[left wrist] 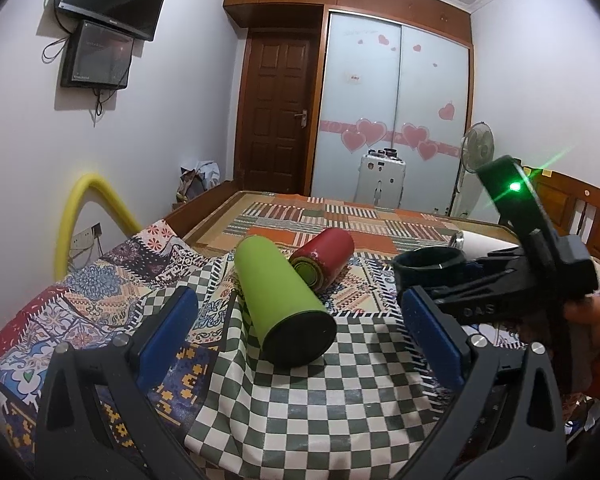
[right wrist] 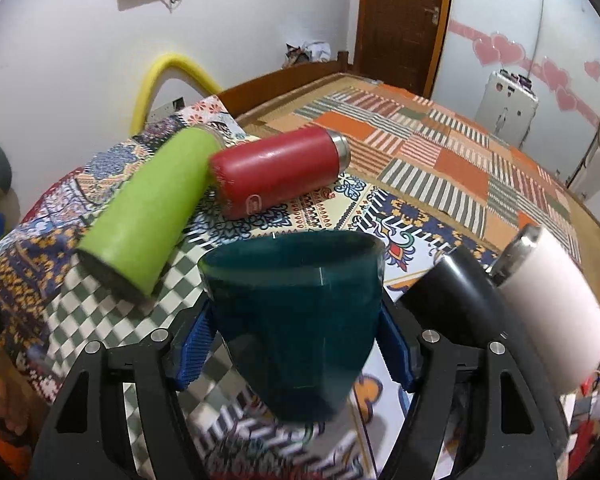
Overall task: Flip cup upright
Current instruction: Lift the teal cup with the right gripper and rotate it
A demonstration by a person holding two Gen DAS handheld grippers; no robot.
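Observation:
My right gripper is shut on a dark teal cup, held above the bed with its mouth upward and tilted away. The cup's rim and the right gripper's body show at the right of the left wrist view. My left gripper is open and empty, its blue pads either side of a green bottle that lies on its side on the checked cloth.
A red bottle lies on its side behind the green bottle. A black cup and a white cup lie at the right. Patterned cloths cover the bed. A yellow tube stands by the wall.

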